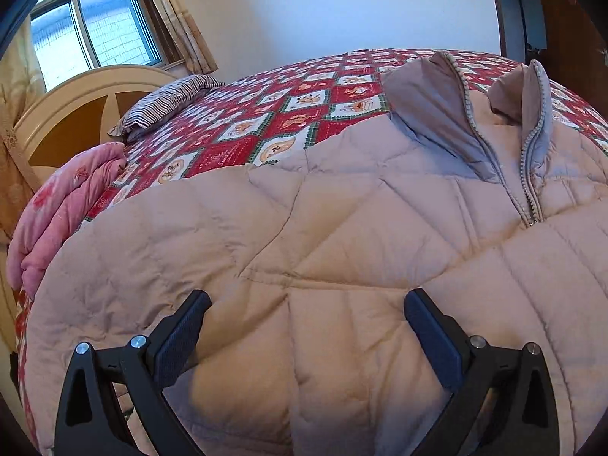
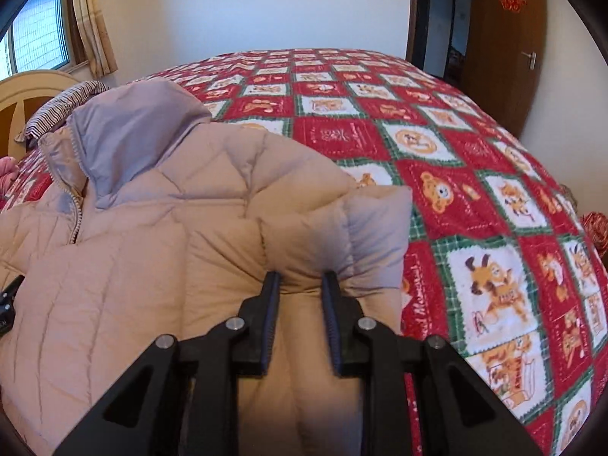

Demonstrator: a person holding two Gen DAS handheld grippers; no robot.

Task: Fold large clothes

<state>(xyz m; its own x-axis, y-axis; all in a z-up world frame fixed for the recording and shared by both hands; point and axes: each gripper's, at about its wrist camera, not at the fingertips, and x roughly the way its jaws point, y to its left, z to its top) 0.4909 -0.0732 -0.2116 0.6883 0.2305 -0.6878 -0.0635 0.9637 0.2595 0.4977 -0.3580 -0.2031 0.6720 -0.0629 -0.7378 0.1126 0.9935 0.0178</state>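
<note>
- Lying across the lower half of both views, the beige quilted jacket [image 1: 342, 250] is spread front-up on the red patchwork bedspread [image 2: 437, 174], its zipper [image 1: 528, 190] partly undone and the collar [image 1: 448, 114] standing up at the upper right of the left wrist view.
- The left gripper [image 1: 307, 304] sits at the bottom of its view with jaws spread wide over the jacket's padded panel; nothing lies between the fingers [image 1: 178, 342] but flat fabric.
- The right gripper [image 2: 300, 285] is at the bottom centre of its view, jaws drawn close and pinching a fold of the sleeve [image 2: 334, 235], whose grey cuff end [image 2: 380, 228] is doubled over onto the jacket body.
- The jacket's right edge ends just past that cuff; beyond it, the bedspread runs bare across the right and upper part of the right wrist view.
- At the left of the left wrist view, a folded pink quilt [image 1: 64, 212] touches the jacket's edge, so room is tight on that side.
- A striped pillow [image 1: 167, 102] rests at the upper left, near the cream headboard [image 1: 76, 106], well apart from the jacket.
- A window [image 1: 95, 38] with curtains [image 1: 182, 19] is at the upper left, and a wooden door [image 2: 505, 57] at the upper right of the right wrist view.
</note>
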